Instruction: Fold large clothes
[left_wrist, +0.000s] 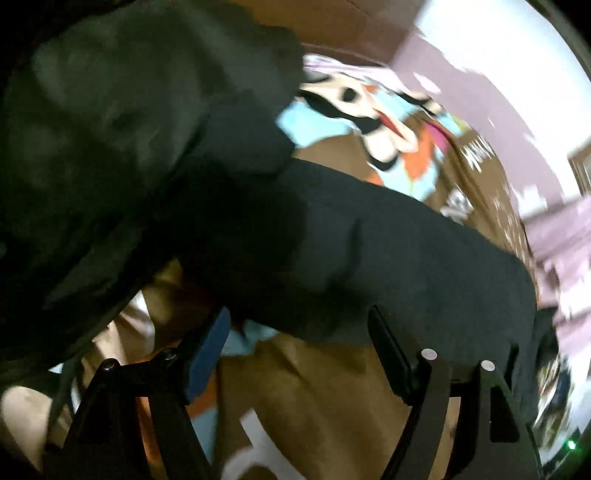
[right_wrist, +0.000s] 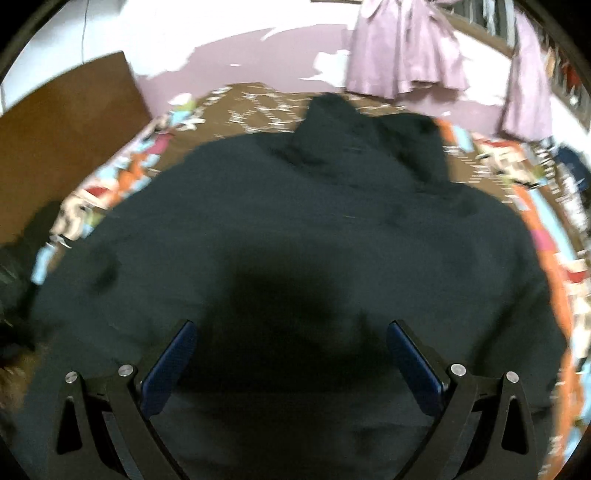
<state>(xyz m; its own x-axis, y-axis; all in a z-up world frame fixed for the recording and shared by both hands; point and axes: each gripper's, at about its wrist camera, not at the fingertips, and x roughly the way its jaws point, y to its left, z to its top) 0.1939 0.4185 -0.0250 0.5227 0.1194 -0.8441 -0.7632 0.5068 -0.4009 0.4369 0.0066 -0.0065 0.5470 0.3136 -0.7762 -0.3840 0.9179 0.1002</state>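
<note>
the black garment (right_wrist: 295, 229) lies spread over most of the bed's patterned cover (right_wrist: 251, 103), its bulk filling the middle, with a narrower bunched part reaching toward the far edge below the lilac curtains (right_wrist: 402, 48). in the left wrist view a long dark band of it (left_wrist: 388, 251) runs across the cover toward the right, while another heap of dark cloth rises at the upper left; blur keeps me from telling whether that heap is a sleeve, a folded flap or something else.

the right gripper (right_wrist: 291, 354) hangs over the near part of the cloth with its jaws wide and nothing pinched between them. the left gripper (left_wrist: 299, 347) is also spread wide, with the edge of the band just beyond its tips and only the cover showing in the gap.

the step in hand looks like picking the next grip points for a fold. to do it well, take both corners of one edge, pinch a single layer cleanly, lift evenly, and lay the fold flat so no cover fabric comes along. the cartoon print (left_wrist: 373, 110) sits well clear.
</note>
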